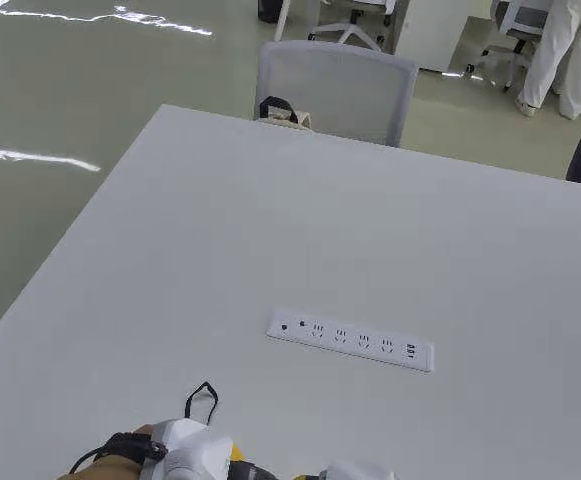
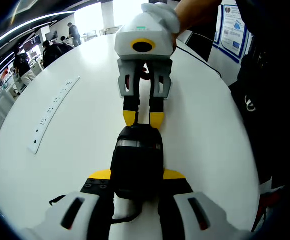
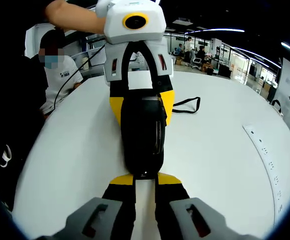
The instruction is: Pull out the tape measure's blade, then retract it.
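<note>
left gripper (image 2: pixel 136 175) clamps tape measure (image 2: pixel 136 155); right gripper (image 3: pixel 145 180) faces it, jaws near-closed, grip unclear.

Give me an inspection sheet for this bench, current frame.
Surface: white table, looks clean.
Job's things: black tape measure held between both tongs, blade looks retracted; its strap loop lies on the table.
Clutter: power strip, nothing plugged in.
Grippers: left tongs shut on the case sides; right tongs closed at its front end.
Cables: black cable on the table behind the right tongs.
Surroundings: grey chair, standing person, glossy floor.
</note>
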Motion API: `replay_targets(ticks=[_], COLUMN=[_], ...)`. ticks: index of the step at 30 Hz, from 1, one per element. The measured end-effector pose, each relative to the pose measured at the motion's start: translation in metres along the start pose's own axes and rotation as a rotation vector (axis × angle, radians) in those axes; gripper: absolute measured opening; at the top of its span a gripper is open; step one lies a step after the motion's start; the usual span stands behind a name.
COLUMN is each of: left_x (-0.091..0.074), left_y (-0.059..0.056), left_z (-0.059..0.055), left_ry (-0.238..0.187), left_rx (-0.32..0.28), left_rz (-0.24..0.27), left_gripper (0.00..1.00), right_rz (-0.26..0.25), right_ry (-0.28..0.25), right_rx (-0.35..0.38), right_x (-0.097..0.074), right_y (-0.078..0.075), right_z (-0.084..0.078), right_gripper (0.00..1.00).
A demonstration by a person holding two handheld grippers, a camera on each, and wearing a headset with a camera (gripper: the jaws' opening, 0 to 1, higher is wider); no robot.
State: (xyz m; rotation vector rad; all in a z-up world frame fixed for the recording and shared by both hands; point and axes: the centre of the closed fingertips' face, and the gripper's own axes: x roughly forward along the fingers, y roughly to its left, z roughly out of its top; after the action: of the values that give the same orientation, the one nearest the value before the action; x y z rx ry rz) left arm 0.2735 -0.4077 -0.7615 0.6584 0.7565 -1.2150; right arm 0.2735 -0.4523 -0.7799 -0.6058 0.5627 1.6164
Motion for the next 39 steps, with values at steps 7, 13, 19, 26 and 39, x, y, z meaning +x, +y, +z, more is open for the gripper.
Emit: replay_targets(ticks=[7,13,19,26,39], left_x=[-0.003,-0.004,-0.006,-0.005,-0.005], left_y=[0.002,0.003,0.003,0.003,0.003], left_z=[-0.005,-0.01,-0.008,-0.007,-0.006], left_ry=[-0.001,0.0,0.003,0.002,0.004], left_rx=[-0.001,-0.005,-0.01,-0.013,-0.015], left_rz=[0.005,0.007,0.009,0.006,0.004], left_gripper=[0.29,0.29,0.29,0.29,0.29], right_rz=[0.002,0.004,0.003,0.001,0.001], right_ry=[-0.026,-0.027,-0.031,-0.029,-0.029], right_rx=[0.011,-0.001,-0.014,-0.014,-0.003], right_x=[-0.002,-0.002,-0.003,-0.004,-0.019], right_y=[-0.002,-0.002,-0.002,-0.003,-0.001], right_z=[0.004,0.007,0.009,0.005,-0.007], right_gripper=[0.11,0.11,0.11,0.11,0.11])
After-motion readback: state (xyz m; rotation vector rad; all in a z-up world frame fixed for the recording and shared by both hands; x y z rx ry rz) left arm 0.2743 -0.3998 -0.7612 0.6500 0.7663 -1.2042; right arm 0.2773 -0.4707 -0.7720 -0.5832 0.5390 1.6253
